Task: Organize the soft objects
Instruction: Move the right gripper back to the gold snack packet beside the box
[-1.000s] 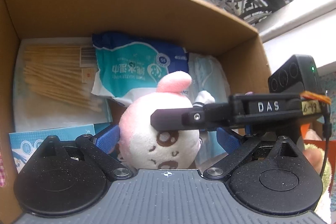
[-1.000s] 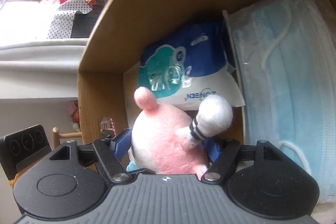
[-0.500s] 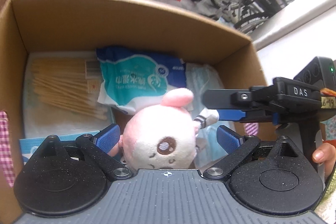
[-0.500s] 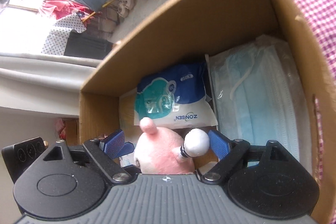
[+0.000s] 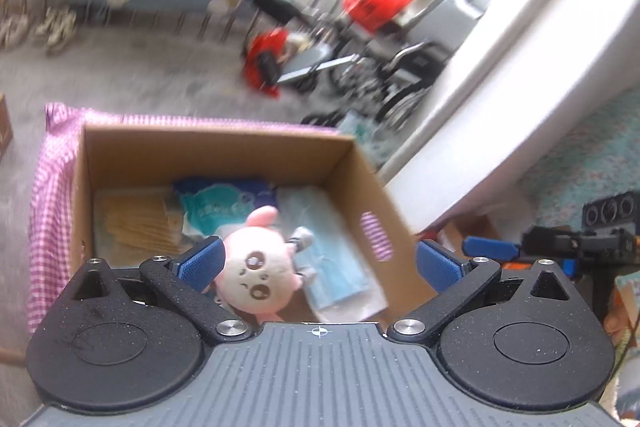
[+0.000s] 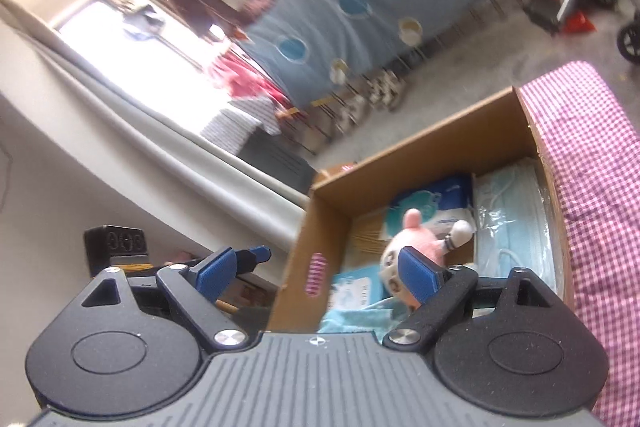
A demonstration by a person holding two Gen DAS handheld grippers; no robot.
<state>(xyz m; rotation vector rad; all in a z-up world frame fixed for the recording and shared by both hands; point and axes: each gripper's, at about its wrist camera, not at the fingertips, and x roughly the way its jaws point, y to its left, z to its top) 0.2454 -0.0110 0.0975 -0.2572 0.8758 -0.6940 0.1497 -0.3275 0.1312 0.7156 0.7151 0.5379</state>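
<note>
A pink and white plush toy [image 5: 256,267] lies free in the cardboard box [image 5: 216,147], face up, beside a pack of blue face masks [image 5: 332,251]. It also shows in the right wrist view [image 6: 412,239]. My left gripper [image 5: 320,263] is open and empty, above and back from the box. My right gripper [image 6: 316,267] is open and empty, raised over the box's near left wall [image 6: 296,267]. The right gripper's blue finger [image 5: 488,247] shows at the right of the left wrist view.
The box also holds a blue wet-wipes pack [image 5: 216,207], a bag of wooden sticks [image 5: 136,223] and a teal cloth [image 6: 360,319]. It stands on a pink checked cloth [image 6: 600,187]. Wheelchairs [image 5: 380,75] and a grey floor lie beyond.
Both grippers have let go of the plush toy, opened wide and pulled up and back from the box. The toy now lies in the box.
</note>
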